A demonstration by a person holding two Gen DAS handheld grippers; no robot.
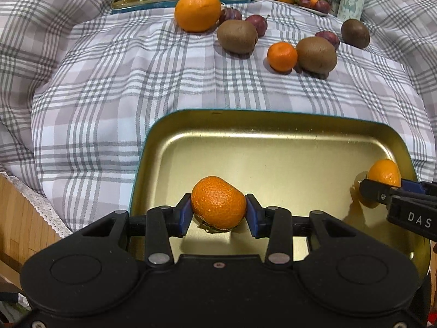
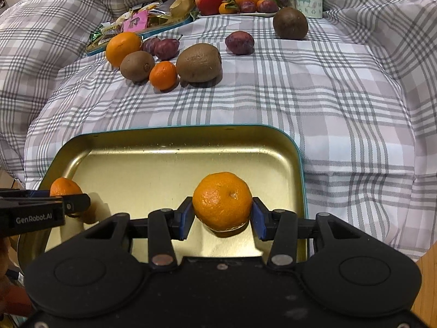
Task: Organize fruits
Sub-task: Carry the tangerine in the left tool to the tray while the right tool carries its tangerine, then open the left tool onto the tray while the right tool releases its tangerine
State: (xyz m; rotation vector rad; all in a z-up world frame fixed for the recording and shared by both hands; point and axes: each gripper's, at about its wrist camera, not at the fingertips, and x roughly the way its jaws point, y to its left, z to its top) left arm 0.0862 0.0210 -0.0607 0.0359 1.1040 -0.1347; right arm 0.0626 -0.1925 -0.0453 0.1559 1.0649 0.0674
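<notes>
Left gripper closed on a mandarin, jaws pressing both flanks, held low over the near-left part of the gold tray; whether touching the tray floor, cannot tell. Right gripper likewise clamped on a second mandarin, over the tray's near-right part, close to the right rim. Both fruits well apart from each other.

Likely step: setting both mandarins down in the tray. To do it well: lower until the fruit bears on the metal, then ease the jaws apart slowly and evenly, so as not to nudge a round fruit into a roll. On the right, better to shift a little inward first, away from the rim. Then back straight out along the fingers, without lifting through the fruit.

Left on the plaid-covered surface beyond: large orange, small mandarin, three kiwis, several plums. Probably early in the sorting.
</notes>
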